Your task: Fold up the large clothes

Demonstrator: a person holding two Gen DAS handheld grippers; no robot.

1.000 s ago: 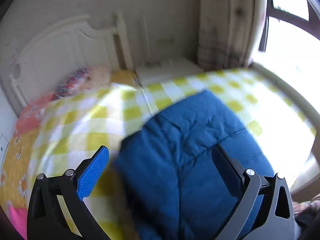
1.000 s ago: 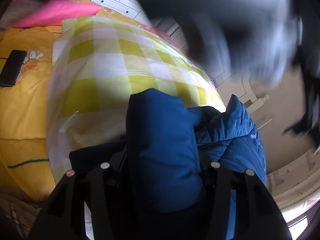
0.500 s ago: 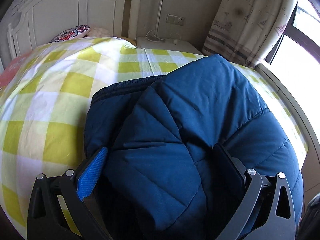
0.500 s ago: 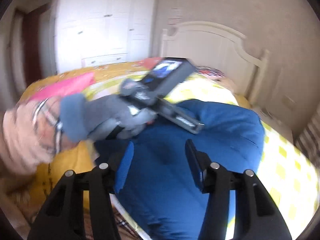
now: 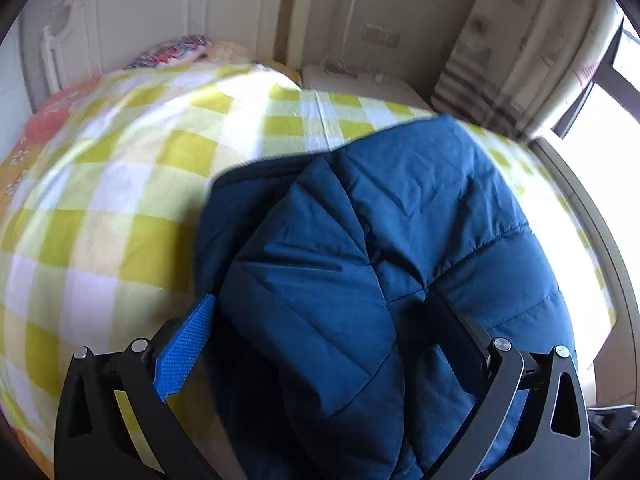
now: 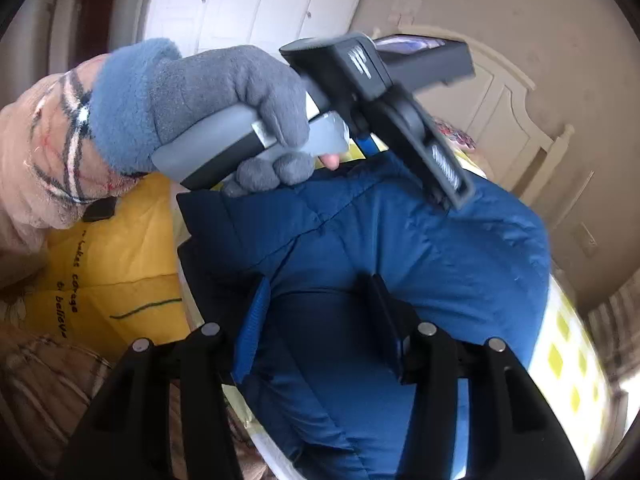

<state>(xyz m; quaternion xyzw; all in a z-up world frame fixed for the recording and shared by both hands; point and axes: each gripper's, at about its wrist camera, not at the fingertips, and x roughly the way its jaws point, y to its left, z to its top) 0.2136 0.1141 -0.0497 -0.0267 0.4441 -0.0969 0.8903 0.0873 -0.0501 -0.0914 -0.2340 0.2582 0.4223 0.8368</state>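
Spread over one bed [image 5: 120, 216] under a yellow-checked cover: one blue padded jacket [image 5: 400, 240], filling centre and lower right of the left wrist frame. Upper left of the right wrist frame, one grey-gloved hand [image 6: 224, 108] gripping the left gripper [image 5: 316, 308], tilted down over the jacket. Fingers [image 5: 188, 344] released, jacket bulging between; right gripper [image 6: 320, 300] likewise released above the fabric.

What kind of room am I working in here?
Almost certainly a bedroom: the blue padded jacket lies on a bed with a yellow checked cover, backed by a white headboard, and a white wardrobe stands beyond.
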